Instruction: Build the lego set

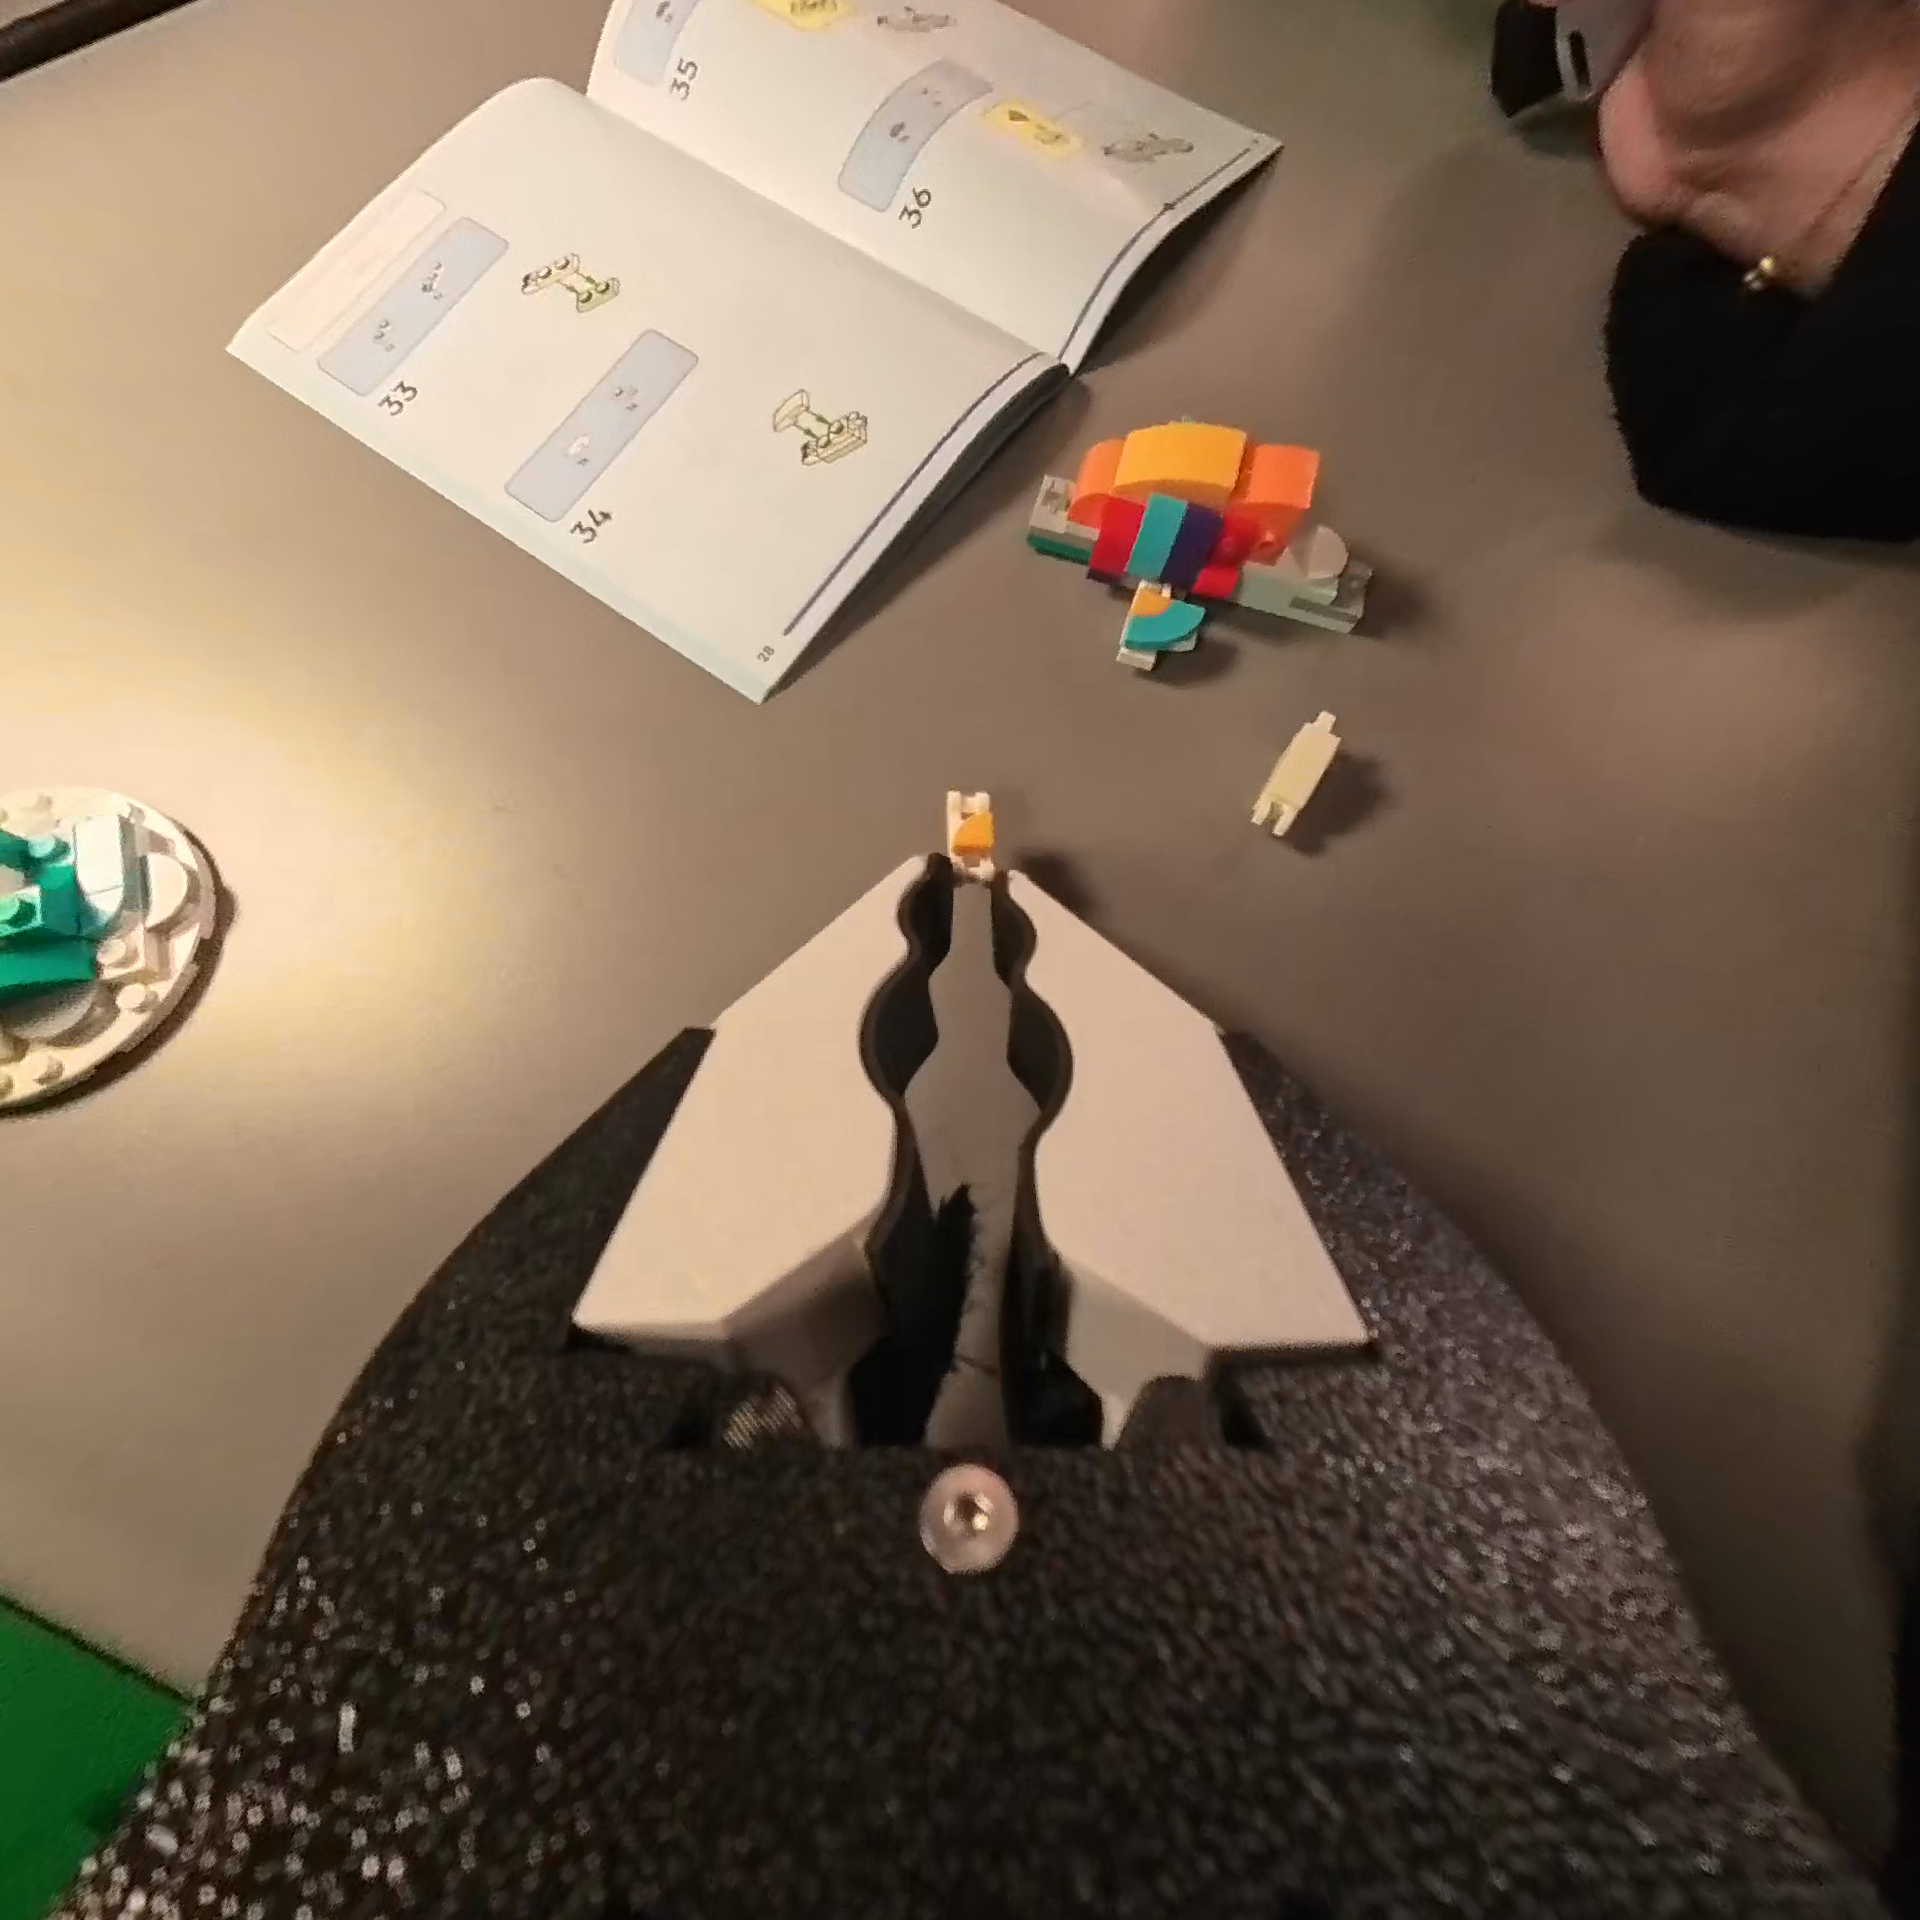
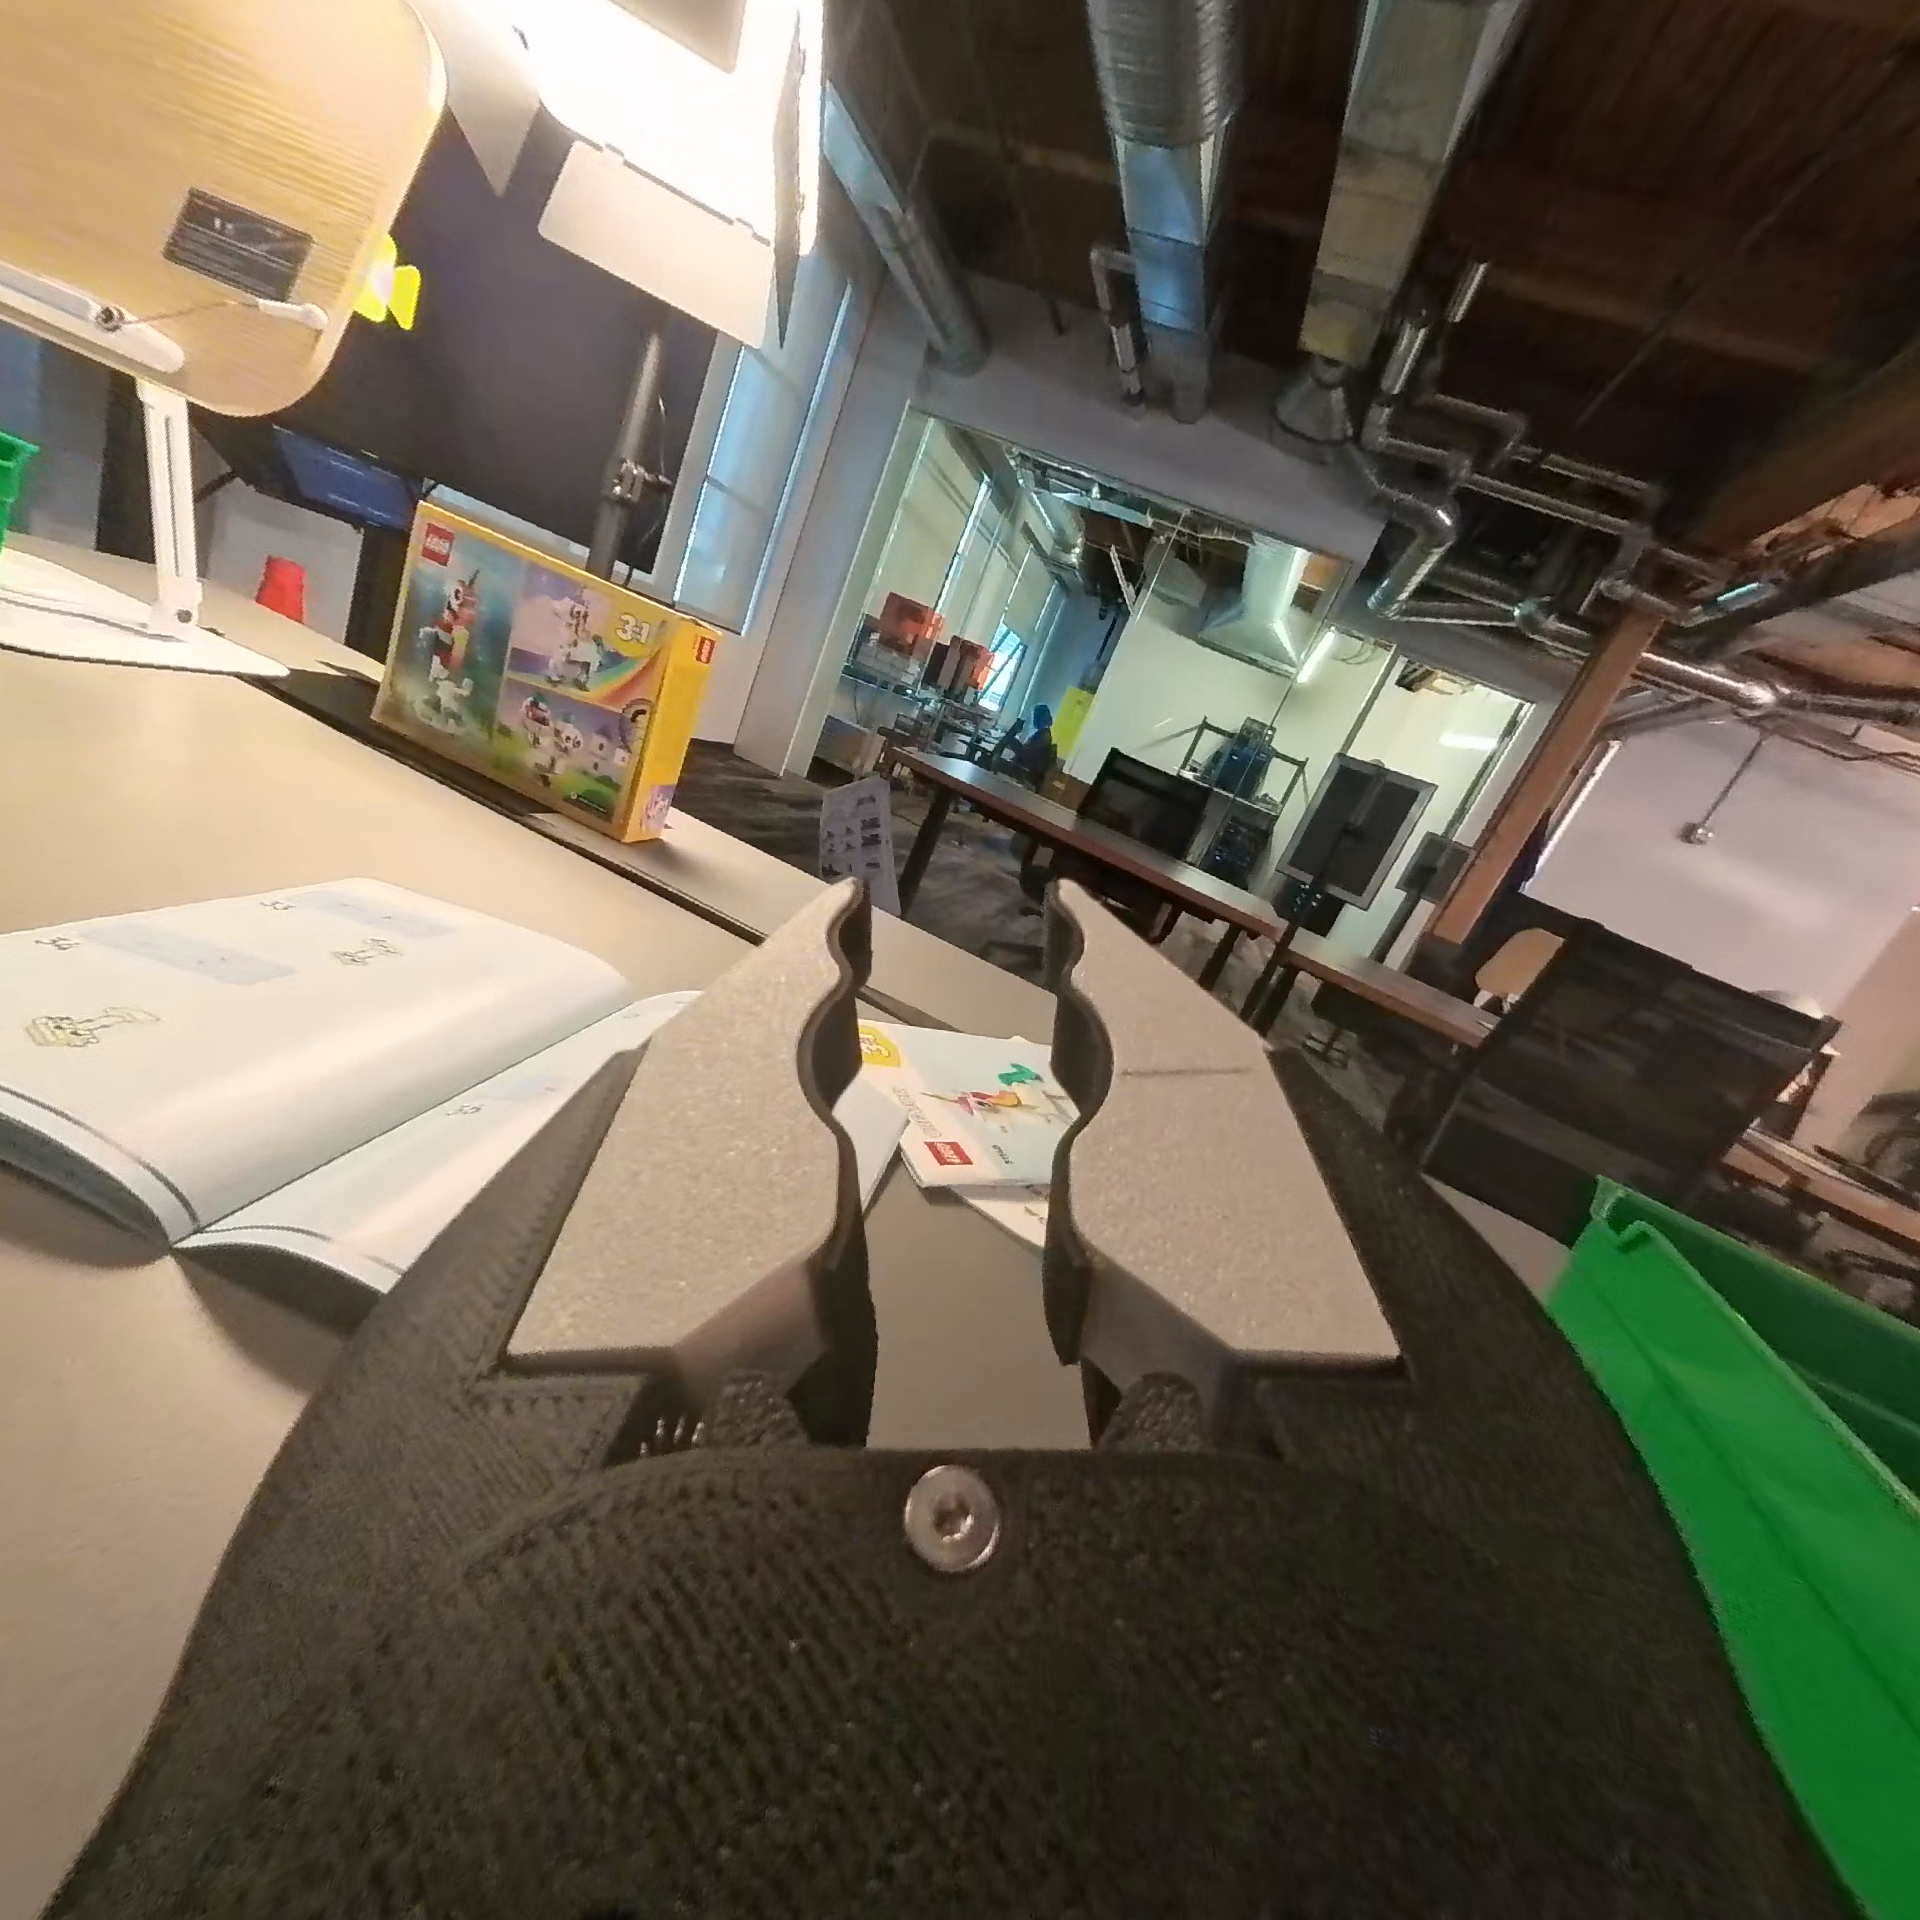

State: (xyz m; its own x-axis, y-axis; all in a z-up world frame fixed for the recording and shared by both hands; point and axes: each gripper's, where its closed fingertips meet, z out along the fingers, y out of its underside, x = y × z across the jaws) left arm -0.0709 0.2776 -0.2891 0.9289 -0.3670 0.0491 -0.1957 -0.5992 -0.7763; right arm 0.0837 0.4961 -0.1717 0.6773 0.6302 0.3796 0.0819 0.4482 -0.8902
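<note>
My left gripper (image 1: 971, 873) is shut on a small white piece with an orange tile (image 1: 971, 836), held at its fingertips just above the grey table (image 1: 468, 727). A colourful part-built model (image 1: 1195, 545) lies beyond it, to the right. A loose cream-white clip piece (image 1: 1294, 774) lies to the right of the fingertips. A round white base with teal bricks (image 1: 73, 956) sits at the left edge. My right gripper (image 2: 956, 914) is open and empty, raised and pointing across the table towards the room. The open instruction booklet (image 1: 727, 343) also shows in the right wrist view (image 2: 260, 1039).
A person's hand and dark sleeve (image 1: 1766, 343) rest at the far right. A green plate (image 1: 62, 1725) is at the lower left. A green bin (image 2: 1745, 1403) stands right of my right gripper. The yellow set box (image 2: 540, 675) and a leaflet (image 2: 977, 1122) lie farther off.
</note>
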